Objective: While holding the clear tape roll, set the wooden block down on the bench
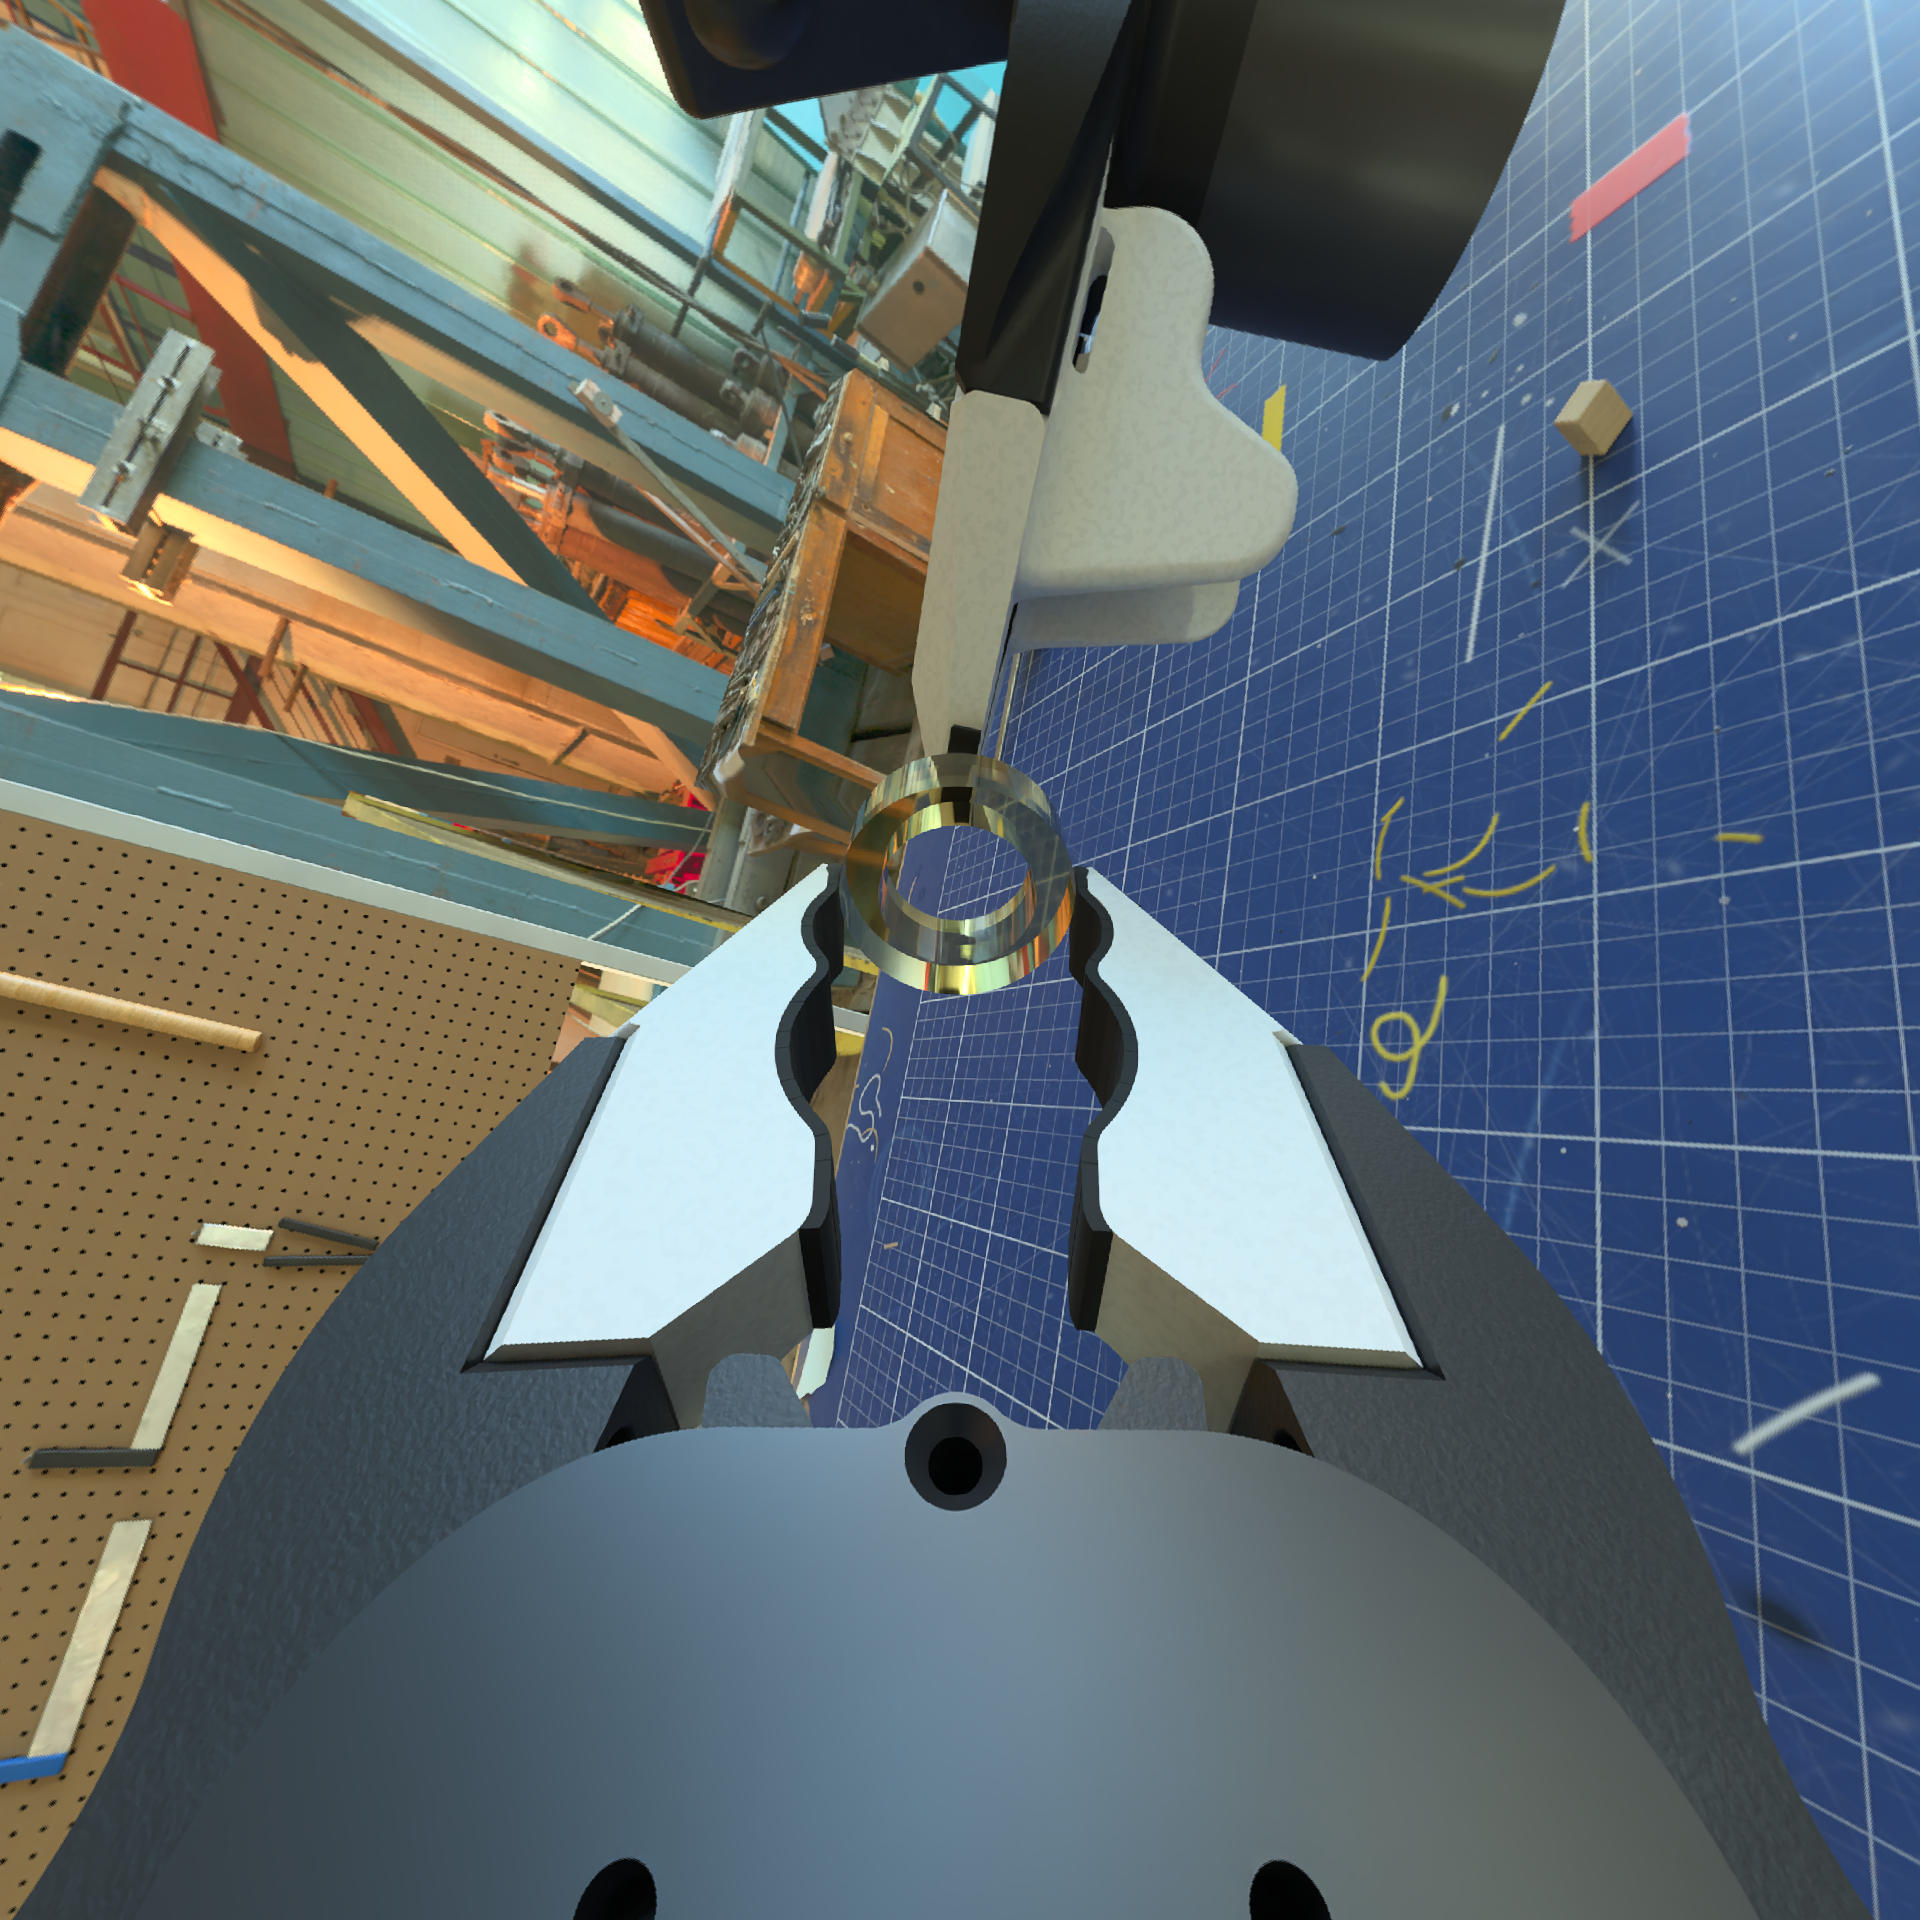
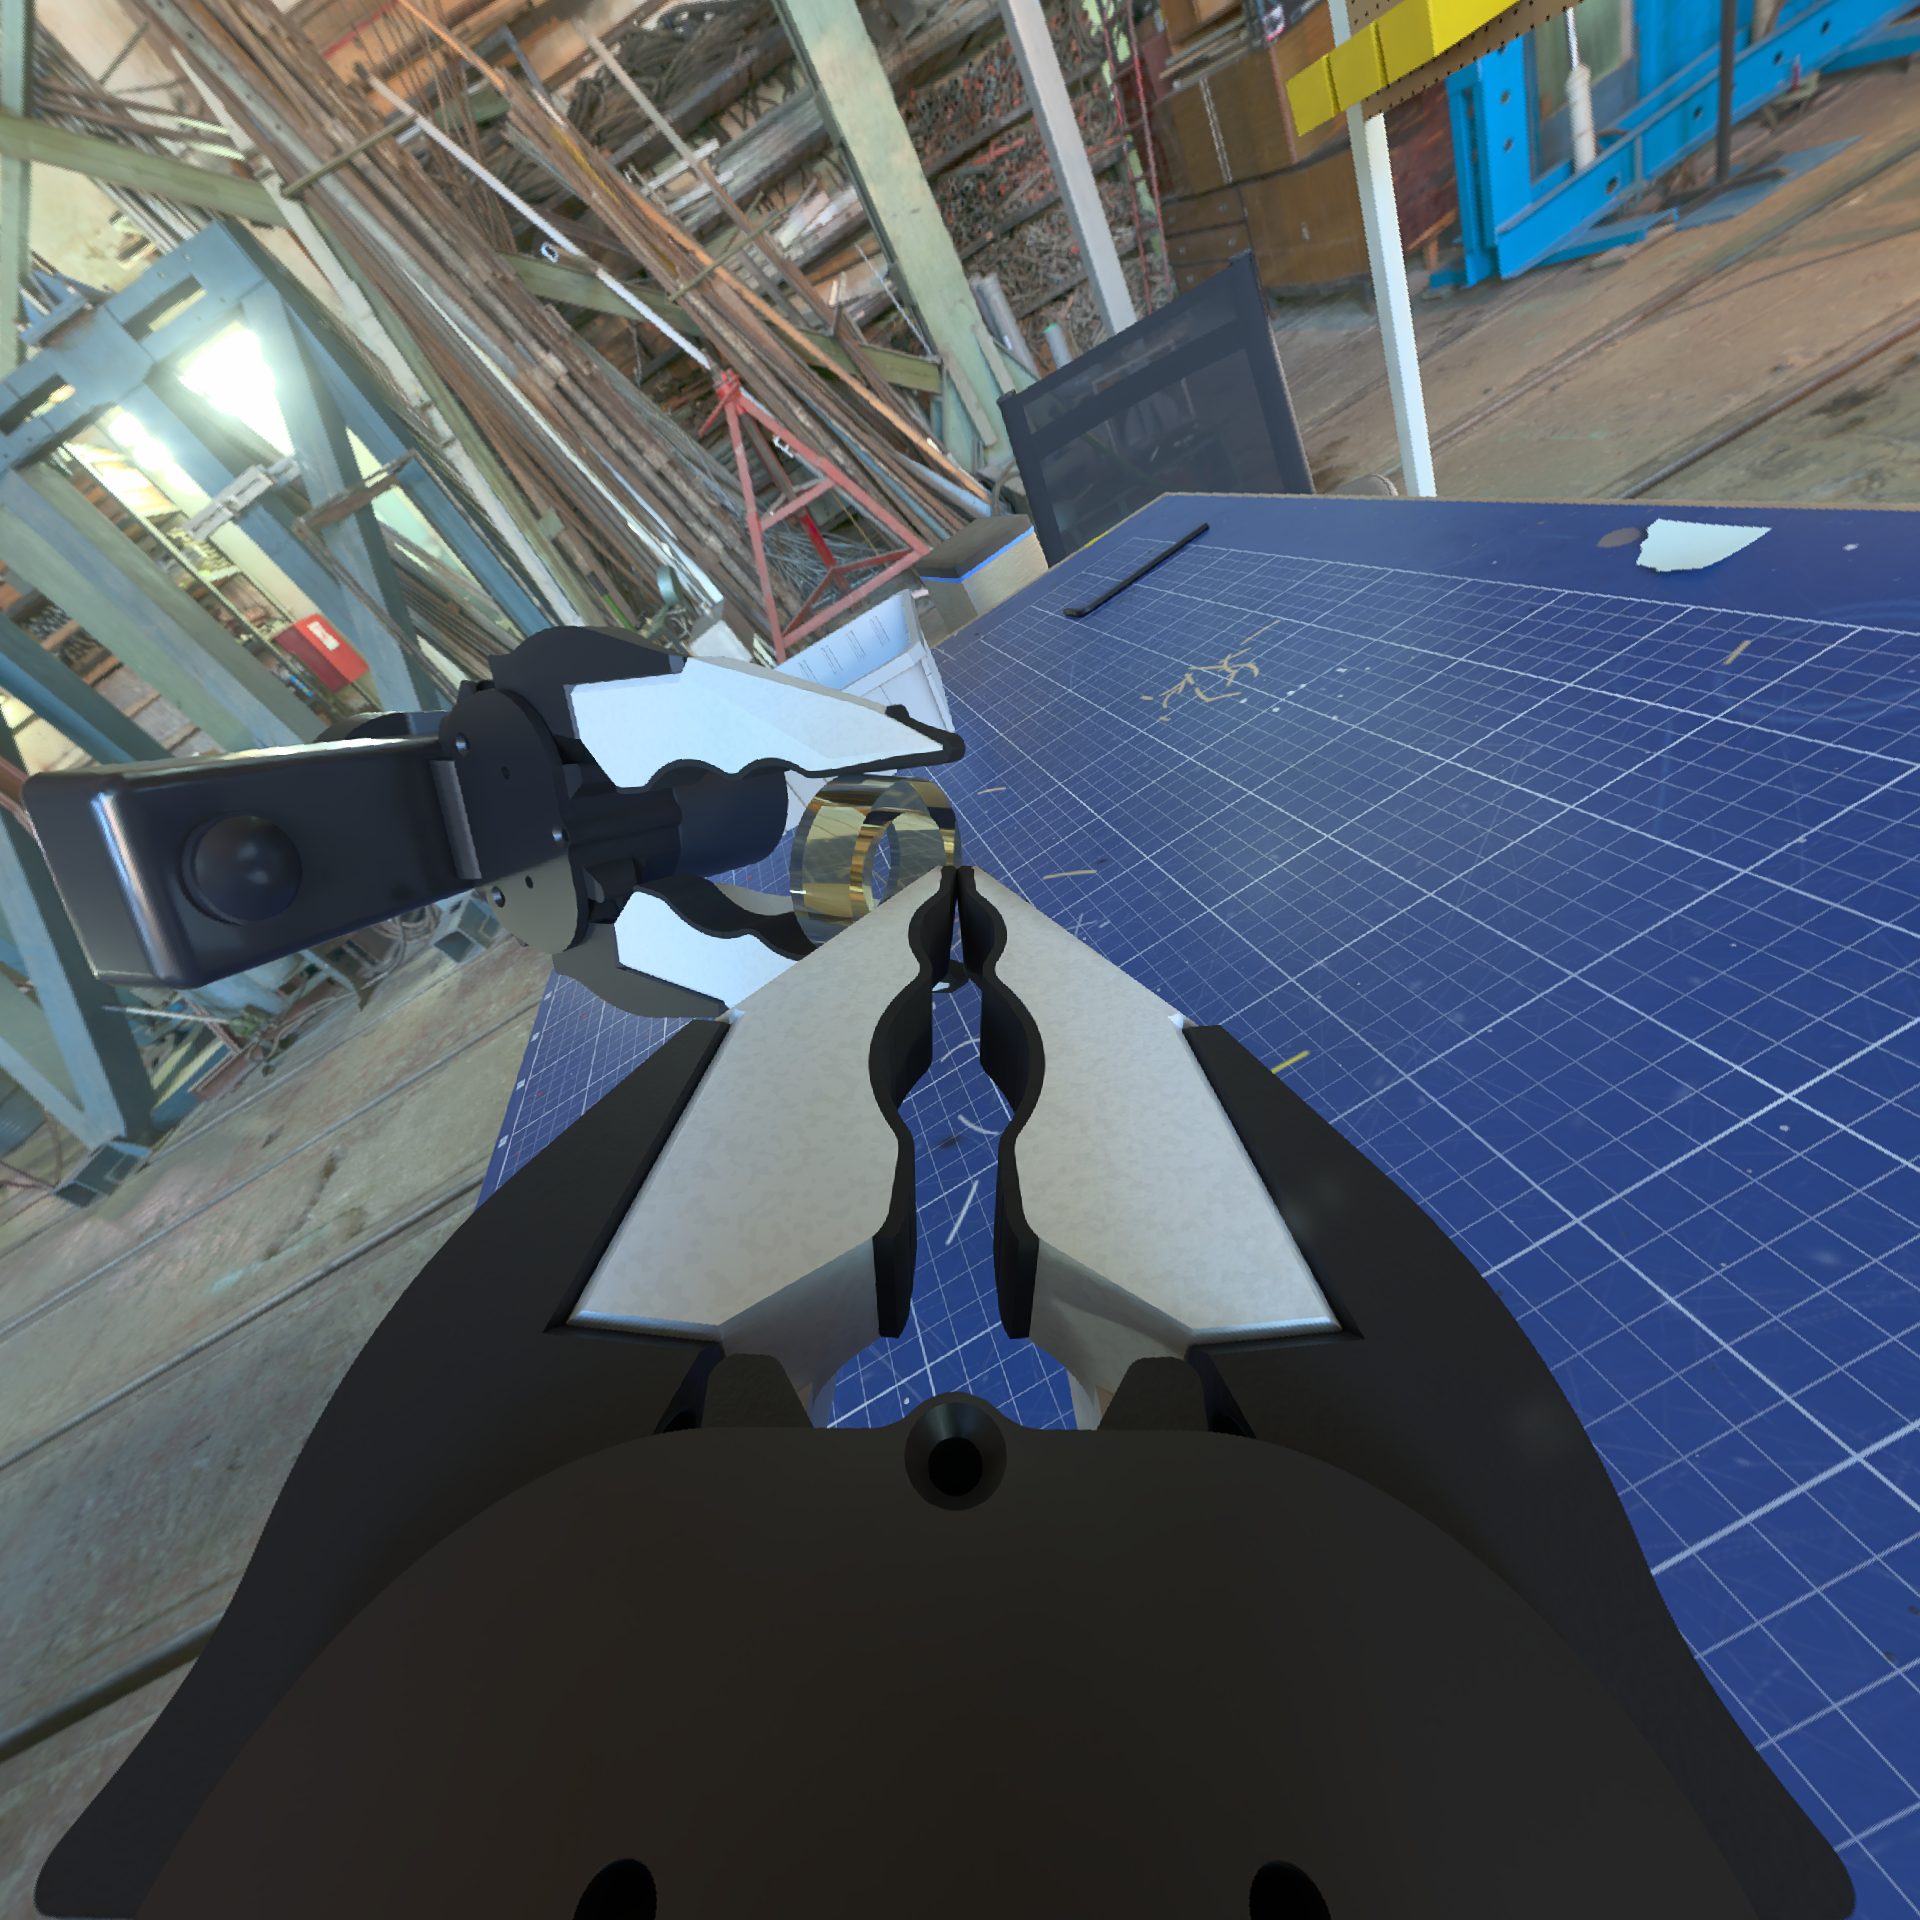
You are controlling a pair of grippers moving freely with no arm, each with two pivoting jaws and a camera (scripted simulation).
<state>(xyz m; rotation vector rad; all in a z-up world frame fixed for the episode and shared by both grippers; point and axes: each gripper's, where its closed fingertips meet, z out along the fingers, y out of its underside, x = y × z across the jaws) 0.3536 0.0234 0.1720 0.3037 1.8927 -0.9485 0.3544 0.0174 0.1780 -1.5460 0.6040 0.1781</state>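
Clear tape roll clamped at the fingertips of the left gripper; wooden block loose on bench.

Right gripper: tips together, pinching the roll's rim, no block held. Block lies well apart, ahead and right of the left gripper, already resting on the blue bench mat; right gripper judged nearer.

Blue gridded cutting mat is covering the whole counter, scuffed up with yellow scribbles. A brown pegboard is standing along one edge. Behind it all, steel racks of pipes and rods are leaning everywhere, a red tripod stand is sitting nearby, and daylight is pouring through the blue beams.
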